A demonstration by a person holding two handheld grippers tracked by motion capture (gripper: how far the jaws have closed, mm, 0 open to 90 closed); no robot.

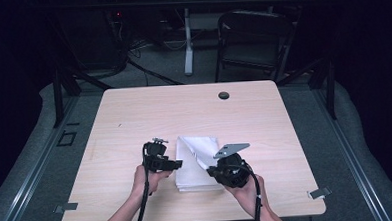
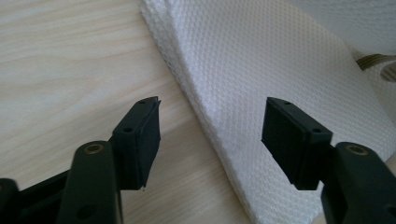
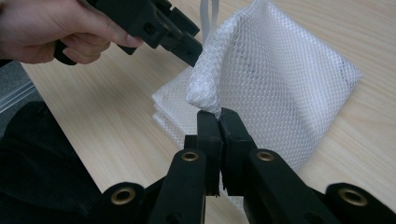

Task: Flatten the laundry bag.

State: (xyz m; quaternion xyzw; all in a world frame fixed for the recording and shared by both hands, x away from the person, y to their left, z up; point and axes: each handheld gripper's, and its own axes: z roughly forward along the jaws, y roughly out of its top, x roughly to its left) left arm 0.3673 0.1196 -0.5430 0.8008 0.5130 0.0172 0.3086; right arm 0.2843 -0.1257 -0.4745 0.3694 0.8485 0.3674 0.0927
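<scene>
A white mesh bag lies flat on the light wooden table, near the front edge. My right gripper is shut on an edge of the bag's upper layer. In the right gripper view the jaws pinch that layer and hold it up as a raised fold of the bag. My left gripper comes in from the bag's left side. Its jaws stand apart, one pad over bare wood and the other over the bag, straddling its left edge without pressing on it. The left gripper also shows near the raised fold.
A round black grommet sits near the table's far edge. Behind the table stands a dark folding chair. Metal clips mark the front corners. Bare wood spreads to the left, right and far side of the bag.
</scene>
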